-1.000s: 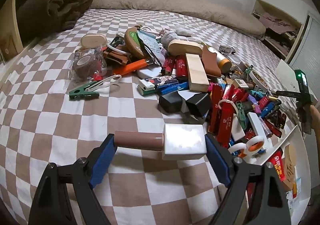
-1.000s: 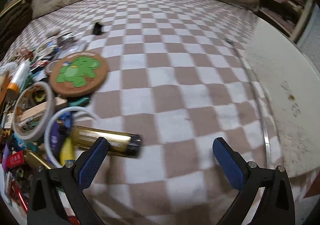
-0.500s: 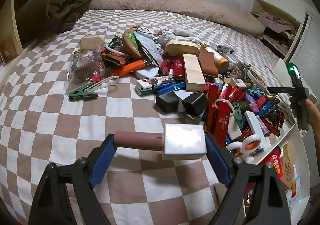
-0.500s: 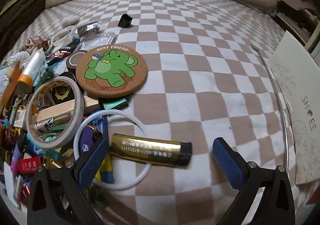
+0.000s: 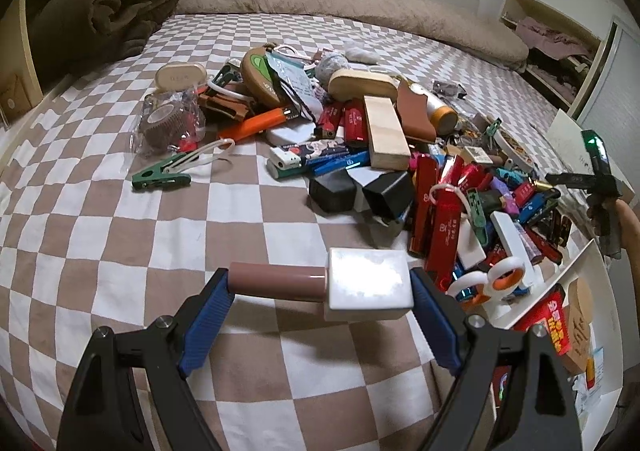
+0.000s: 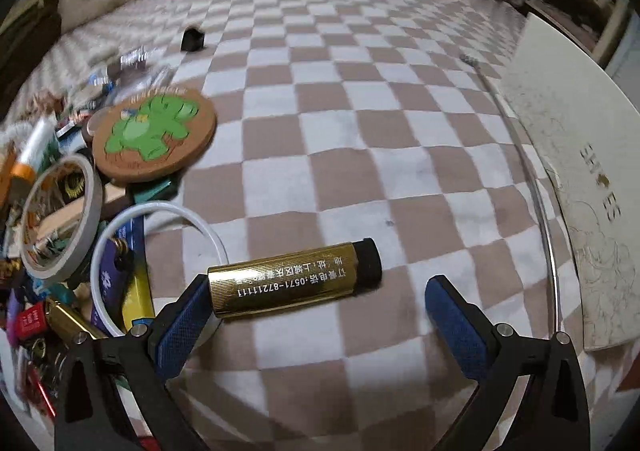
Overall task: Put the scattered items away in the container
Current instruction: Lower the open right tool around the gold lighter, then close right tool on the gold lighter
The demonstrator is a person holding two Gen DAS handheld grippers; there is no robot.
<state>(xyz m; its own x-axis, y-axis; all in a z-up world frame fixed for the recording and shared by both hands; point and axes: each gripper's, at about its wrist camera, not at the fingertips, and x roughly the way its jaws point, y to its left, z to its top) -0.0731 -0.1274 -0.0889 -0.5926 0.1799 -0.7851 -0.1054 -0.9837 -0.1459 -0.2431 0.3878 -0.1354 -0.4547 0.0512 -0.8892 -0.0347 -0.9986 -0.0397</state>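
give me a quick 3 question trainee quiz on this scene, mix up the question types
1. True or false: the left gripper is shut on the pink tube with a white cap.
2. What lies between the right gripper's open jaws: A) green clip B) gold lighter C) scissors?
3. Fill in: the round coaster shows a ____ cartoon animal.

Key
1. True: both pads press its ends.
2. B, the gold lighter, on the checkered sheet; the right-hand pad stands clear of it.
3. green

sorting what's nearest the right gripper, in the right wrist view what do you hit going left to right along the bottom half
tape roll → white ring → gold lighter → thin metal rod → white shoe box lid
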